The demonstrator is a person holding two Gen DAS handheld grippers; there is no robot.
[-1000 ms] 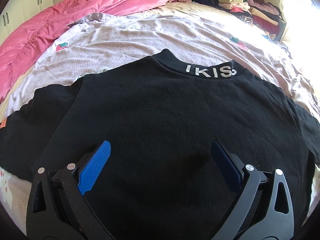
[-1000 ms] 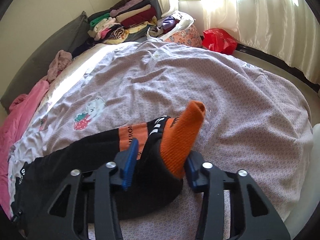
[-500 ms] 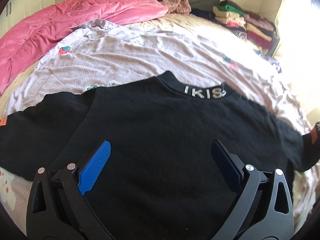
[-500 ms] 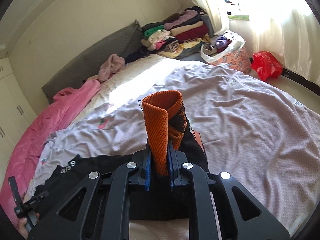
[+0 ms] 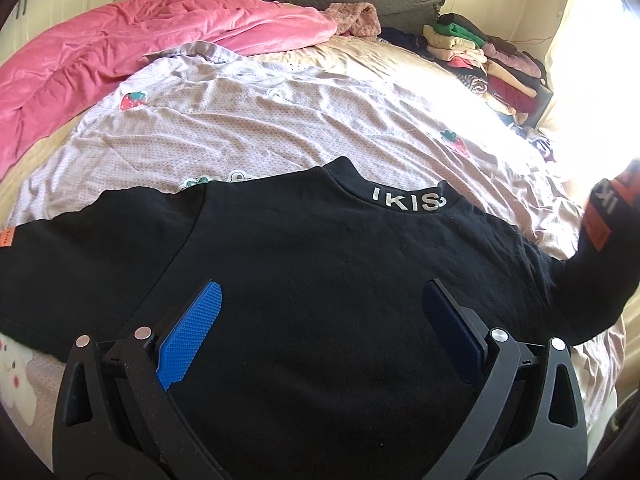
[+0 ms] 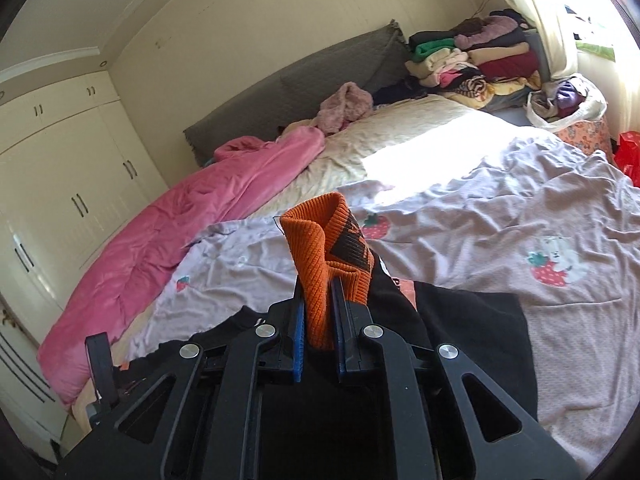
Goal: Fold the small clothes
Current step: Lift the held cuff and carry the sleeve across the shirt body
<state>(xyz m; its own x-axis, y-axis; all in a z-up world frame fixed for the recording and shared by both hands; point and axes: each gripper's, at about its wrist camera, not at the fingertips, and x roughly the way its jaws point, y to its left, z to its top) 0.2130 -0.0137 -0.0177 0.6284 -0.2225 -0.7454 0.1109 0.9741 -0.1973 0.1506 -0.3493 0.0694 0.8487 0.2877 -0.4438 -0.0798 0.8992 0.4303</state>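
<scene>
We are folding in a sleeve: the right gripper (image 6: 318, 332), jaws just closed on the orange cuff (image 6: 316, 256), must carry it over the black sweater (image 5: 320, 280) spread on the bed beneath the left gripper's (image 5: 320, 332) wide-open, empty jaws.

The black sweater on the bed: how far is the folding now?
Done: the black sweater lies spread flat, collar away. In hand: the right gripper is shut on the orange cuff, that sleeve lifted. The left gripper, fingers apart, holds nothing. Left: both sleeves and the body, unfolded.
</scene>
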